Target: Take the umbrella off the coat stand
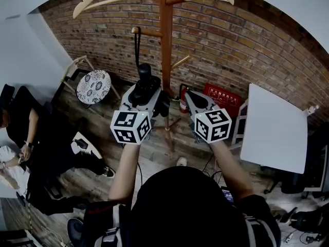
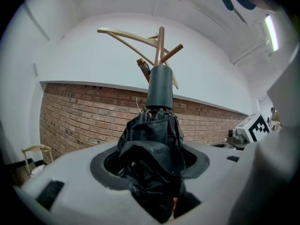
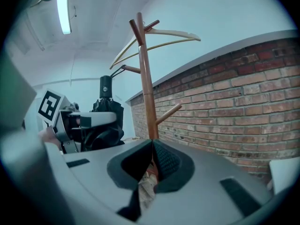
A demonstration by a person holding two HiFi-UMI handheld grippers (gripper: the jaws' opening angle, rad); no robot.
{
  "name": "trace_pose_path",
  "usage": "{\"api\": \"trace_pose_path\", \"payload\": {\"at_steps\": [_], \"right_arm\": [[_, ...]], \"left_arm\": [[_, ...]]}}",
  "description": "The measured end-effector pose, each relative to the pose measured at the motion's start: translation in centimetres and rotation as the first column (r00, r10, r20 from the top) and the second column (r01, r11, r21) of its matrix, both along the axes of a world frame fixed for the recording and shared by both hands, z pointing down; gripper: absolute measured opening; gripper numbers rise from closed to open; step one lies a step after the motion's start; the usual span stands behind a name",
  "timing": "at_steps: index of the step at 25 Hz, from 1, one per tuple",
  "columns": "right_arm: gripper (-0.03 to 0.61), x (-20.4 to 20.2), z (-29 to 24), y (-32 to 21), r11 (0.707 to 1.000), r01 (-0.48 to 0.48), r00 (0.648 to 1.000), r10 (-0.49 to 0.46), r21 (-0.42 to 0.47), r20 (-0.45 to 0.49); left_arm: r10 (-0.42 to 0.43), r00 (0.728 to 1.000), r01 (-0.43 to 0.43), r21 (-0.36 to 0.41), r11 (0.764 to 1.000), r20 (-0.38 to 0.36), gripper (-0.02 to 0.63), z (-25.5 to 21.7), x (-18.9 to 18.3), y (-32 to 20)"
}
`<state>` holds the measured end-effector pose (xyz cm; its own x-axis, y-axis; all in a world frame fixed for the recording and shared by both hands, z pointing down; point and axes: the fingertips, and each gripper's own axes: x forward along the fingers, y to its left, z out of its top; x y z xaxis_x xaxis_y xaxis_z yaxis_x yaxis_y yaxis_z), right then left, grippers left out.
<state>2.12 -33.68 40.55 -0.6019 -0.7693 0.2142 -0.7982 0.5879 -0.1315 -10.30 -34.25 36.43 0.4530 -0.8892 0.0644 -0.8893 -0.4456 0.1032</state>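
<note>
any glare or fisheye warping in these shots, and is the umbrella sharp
Head view: strong fisheye, the brick wall bows. Left gripper view: the umbrella is dark, close and slightly soft. Right gripper view: the ceiling light blows out; the coat stand is sharp.

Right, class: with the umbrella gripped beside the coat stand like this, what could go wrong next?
1. The umbrella has its strap still over a peg; pulling sideways may tip the coat stand.
2. The left hand-held gripper clamps loose fabric, so the umbrella might slip.
</note>
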Motion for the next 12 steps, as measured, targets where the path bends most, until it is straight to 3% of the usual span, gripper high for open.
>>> {"api": "trace_pose_path", "payload": {"at_steps": [12], "right_arm": [[0.029, 0.3, -0.9, 3.0, 0.999, -0.031, 1.000, 0.031, 0.011, 0.003]], "left_arm": [[0.011, 1.000, -0.012, 0.029, 1.000, 0.009, 0.262, -2.7, -0.6, 0.4]]}}
